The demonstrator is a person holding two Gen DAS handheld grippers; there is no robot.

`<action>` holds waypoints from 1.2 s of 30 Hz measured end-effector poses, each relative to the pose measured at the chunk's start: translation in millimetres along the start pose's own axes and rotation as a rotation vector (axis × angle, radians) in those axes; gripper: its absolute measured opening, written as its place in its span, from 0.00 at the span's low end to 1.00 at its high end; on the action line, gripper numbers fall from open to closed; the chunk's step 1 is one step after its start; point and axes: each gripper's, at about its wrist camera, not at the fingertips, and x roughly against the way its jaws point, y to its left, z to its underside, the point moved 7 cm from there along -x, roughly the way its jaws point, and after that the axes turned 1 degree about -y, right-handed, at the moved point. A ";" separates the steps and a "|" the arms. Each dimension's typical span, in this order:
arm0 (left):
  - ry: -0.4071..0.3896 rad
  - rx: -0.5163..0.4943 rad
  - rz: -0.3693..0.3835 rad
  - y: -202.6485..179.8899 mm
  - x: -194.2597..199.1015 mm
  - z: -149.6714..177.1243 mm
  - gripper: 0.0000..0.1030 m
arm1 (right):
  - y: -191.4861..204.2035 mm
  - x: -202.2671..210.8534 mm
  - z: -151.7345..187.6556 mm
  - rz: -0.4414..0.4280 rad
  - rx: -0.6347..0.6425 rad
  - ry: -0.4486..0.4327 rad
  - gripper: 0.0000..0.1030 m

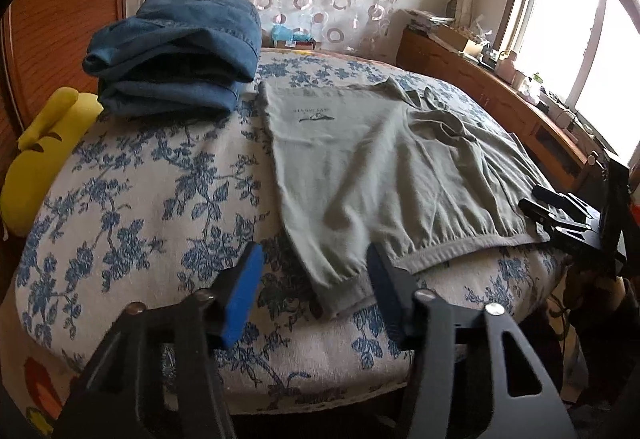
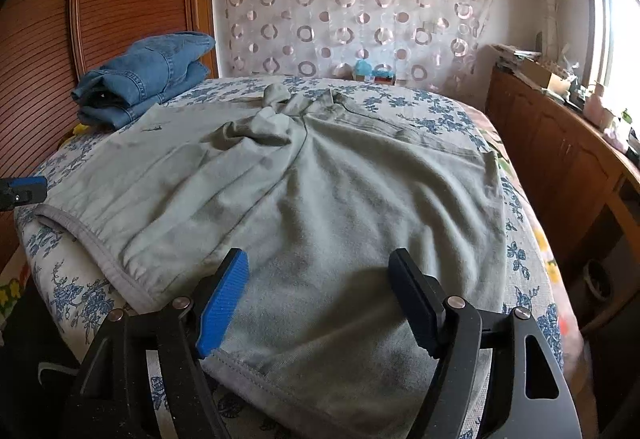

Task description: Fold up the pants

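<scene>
Between our left tongs (image 1: 316,291) sits one cuff of the grey pants (image 1: 372,159), pads apart, not pinching. Right tongs (image 2: 320,299) gape over the other hem, nothing gripped. Pants lie flat on the bed (image 1: 140,179), long axis running away from us, each tongs nearest its own leg.

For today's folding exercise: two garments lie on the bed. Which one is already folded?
The blue jeans, stacked in a folded pile at the bed's far left corner. The grey-green pants still lie spread flat across the bedspread.
</scene>
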 end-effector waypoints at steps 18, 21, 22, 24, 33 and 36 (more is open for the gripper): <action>0.013 -0.030 0.020 -10.4 -5.4 1.8 0.04 | -3.4 -13.1 -10.4 -0.005 -0.004 0.044 0.73; -0.007 -0.049 0.041 -21.1 0.1 -6.2 0.03 | -1.5 -11.0 -9.0 -0.023 -0.011 0.045 0.73; -0.013 -0.054 0.051 -25.9 1.9 -9.9 0.03 | -1.1 -10.0 -8.9 -0.034 -0.016 0.042 0.73; -0.025 -0.067 0.076 -37.3 5.0 -18.2 0.03 | 0.0 -9.1 -8.9 -0.060 -0.026 0.040 0.73; -0.050 -0.182 0.172 -107.0 3.9 -59.4 0.03 | -10.7 0.3 -12.2 -0.056 -0.049 0.002 0.73; -0.053 -0.210 0.197 -127.6 3.4 -68.5 0.02 | -16.6 0.6 -10.6 -0.048 -0.059 -0.004 0.73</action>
